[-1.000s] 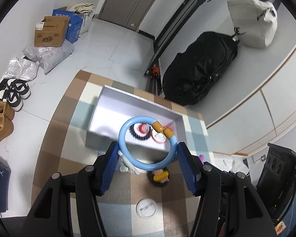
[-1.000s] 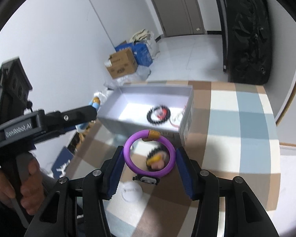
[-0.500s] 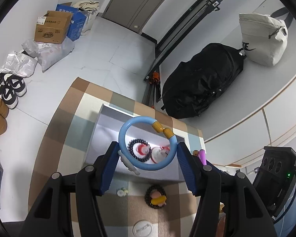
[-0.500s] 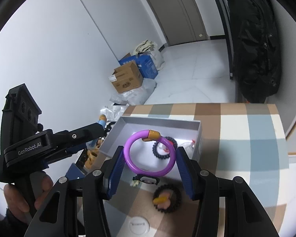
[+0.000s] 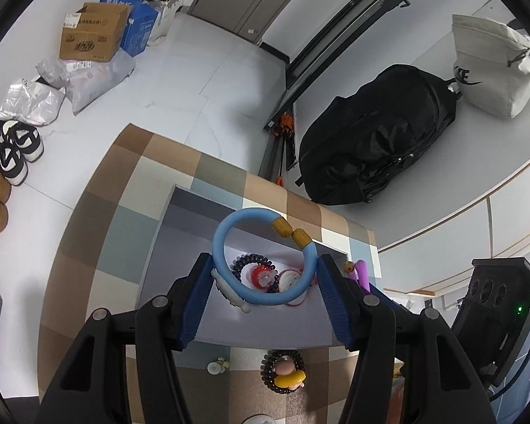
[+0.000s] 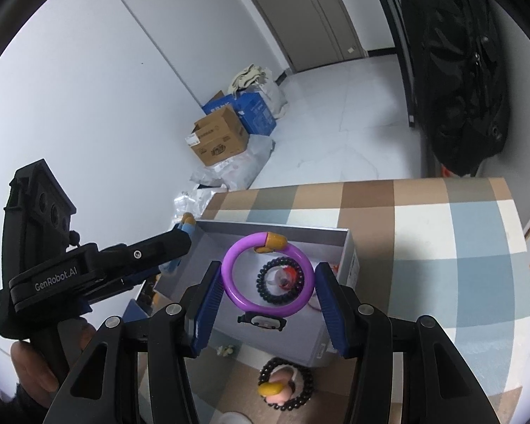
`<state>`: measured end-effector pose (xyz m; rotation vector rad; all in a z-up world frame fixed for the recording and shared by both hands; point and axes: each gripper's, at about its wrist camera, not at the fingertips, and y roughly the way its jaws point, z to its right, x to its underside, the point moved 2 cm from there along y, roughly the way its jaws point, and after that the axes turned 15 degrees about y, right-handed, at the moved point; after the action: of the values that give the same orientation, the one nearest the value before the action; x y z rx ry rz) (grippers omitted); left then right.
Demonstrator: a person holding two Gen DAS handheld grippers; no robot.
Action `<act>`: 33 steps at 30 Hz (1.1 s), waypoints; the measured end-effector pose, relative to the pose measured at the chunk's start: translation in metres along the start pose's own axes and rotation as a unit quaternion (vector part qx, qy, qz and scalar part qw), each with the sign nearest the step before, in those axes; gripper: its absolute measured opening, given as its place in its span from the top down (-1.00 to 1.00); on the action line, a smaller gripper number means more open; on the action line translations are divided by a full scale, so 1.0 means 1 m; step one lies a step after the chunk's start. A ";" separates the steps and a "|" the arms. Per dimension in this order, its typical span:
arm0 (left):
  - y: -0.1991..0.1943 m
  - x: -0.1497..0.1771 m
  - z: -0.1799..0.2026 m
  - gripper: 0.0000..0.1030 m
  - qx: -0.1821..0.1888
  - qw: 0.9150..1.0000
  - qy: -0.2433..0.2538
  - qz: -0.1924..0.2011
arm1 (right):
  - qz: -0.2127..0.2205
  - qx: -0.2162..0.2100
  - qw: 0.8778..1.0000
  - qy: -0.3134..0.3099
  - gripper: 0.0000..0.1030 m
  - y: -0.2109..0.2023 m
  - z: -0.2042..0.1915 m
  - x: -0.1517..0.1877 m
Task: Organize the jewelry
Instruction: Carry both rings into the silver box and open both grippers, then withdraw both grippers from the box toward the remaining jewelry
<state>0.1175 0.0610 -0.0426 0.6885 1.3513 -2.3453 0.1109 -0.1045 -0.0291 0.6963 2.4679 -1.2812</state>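
My left gripper point(image 5: 265, 275) is shut on a light blue ring bracelet point(image 5: 219, 247) with two amber beads, held over the open grey box point(image 5: 180, 205). My right gripper point(image 6: 268, 282) is shut on a purple ring bracelet point(image 6: 229, 284) with an amber bead and a small dangling charm, above the same box point(image 6: 272, 225). A black bead bracelet point(image 6: 265, 271) with a red charm and a white piece lie inside the box. The left gripper point(image 6: 152, 247) shows at the box's left end in the right wrist view.
In front of the box lie a black bead bracelet with a pink and yellow charm point(image 5: 284, 371), a tiny white flower piece point(image 5: 217, 365) and a white round lid point(image 6: 233, 418) on the checked tablecloth point(image 6: 441, 282). A black backpack point(image 5: 378, 141), cardboard boxes point(image 5: 92, 33) and shoes sit on the floor beyond.
Both grippers have moved forward with their bracelets, from over the cloth in front of the box to above its inside. The grips are unchanged.
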 end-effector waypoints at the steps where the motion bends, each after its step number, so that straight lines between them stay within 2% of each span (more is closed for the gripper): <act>1: 0.002 0.000 -0.001 -0.06 0.000 1.000 -0.001 -0.004 | -0.001 0.000 1.000 0.002 0.00 0.000 0.001 -0.001; 14: 0.014 -0.002 -0.002 -0.06 -0.018 1.000 0.002 -0.020 | -0.004 -0.006 1.000 0.022 -0.03 0.004 0.006 -0.009; 16: 0.015 -0.003 0.000 -0.07 -0.002 1.000 0.001 -0.022 | 0.000 -0.004 1.000 0.024 -0.04 0.004 0.007 -0.009; 17: 0.015 -0.003 0.001 -0.08 0.005 1.000 0.000 -0.026 | 0.000 -0.007 1.000 0.025 -0.08 0.004 0.007 -0.009; 18: 0.016 -0.004 0.002 -0.18 0.010 1.000 0.000 -0.030 | -0.002 -0.015 1.000 0.027 -0.13 0.004 0.007 -0.009; 20: 0.014 -0.004 0.004 -0.35 0.019 0.999 -0.001 -0.027 | 0.003 -0.024 0.999 0.029 -0.39 0.001 0.005 -0.008; 22: 0.011 -0.004 0.005 -0.52 0.019 1.000 0.001 -0.023 | 0.013 -0.023 0.999 0.022 -0.51 -0.004 0.003 -0.008; 29: 0.003 -0.001 0.005 -0.53 0.015 1.000 0.007 -0.017 | 0.038 -0.020 0.999 0.032 -0.73 -0.017 0.008 -0.012; 33: -0.005 -0.001 0.009 -0.53 -0.007 1.000 0.026 -0.007 | 0.045 -0.017 0.998 0.039 -0.77 -0.023 0.012 -0.012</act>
<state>0.1134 0.0553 -0.0347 0.7433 1.3966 -2.3420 0.1087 -0.1294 -0.0145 0.8536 2.4831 -1.1970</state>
